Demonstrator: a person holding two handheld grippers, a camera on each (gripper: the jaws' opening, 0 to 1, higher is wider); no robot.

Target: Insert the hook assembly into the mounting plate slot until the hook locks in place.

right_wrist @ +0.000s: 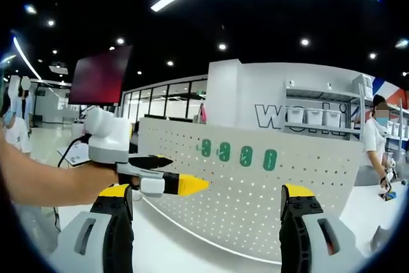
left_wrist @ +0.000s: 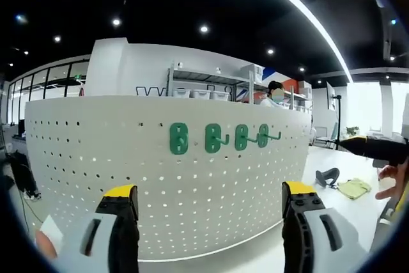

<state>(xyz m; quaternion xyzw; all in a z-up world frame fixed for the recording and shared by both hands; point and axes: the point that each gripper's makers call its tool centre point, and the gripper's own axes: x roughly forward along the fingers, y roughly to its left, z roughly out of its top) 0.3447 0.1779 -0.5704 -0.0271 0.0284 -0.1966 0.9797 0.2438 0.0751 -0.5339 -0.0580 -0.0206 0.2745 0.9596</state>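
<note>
Left gripper view: jaws of the left gripper [left_wrist: 209, 206] spread wide, yellow tips up, nothing between them. Straight ahead, a white pegboard [left_wrist: 96, 158] standing upright on a white table [left_wrist: 332, 171]. Four green hooks [left_wrist: 217, 137] mounted in a row near the board's top edge, the three right-hand ones with prongs sticking out toward the right. Off at the right edge, the right gripper [left_wrist: 377, 147], dark, with a hand [left_wrist: 393, 180] just below it; whether its jaws are spread or pressed together cannot be told from here. On the table beyond the board's right end, a dark strap-like item [left_wrist: 327, 176] and a pale green cloth [left_wrist: 353, 188] lying beside it. Behind the board, shelving [left_wrist: 204, 84] with white bins, and a person [left_wrist: 273, 93] seated there.

Right gripper view: jaws of the right gripper [right_wrist: 208, 206] spread wide, empty. Same pegboard [right_wrist: 307, 190] seen at an angle, the green hooks [right_wrist: 238, 153] in their row along the top. From the left, the left gripper [right_wrist: 185, 174] held on a forearm [right_wrist: 51, 183], its yellow-tipped jaws apart, pointing at the board, near its left end and not touching the hooks. A person [right_wrist: 374, 139] standing at far right.
</note>
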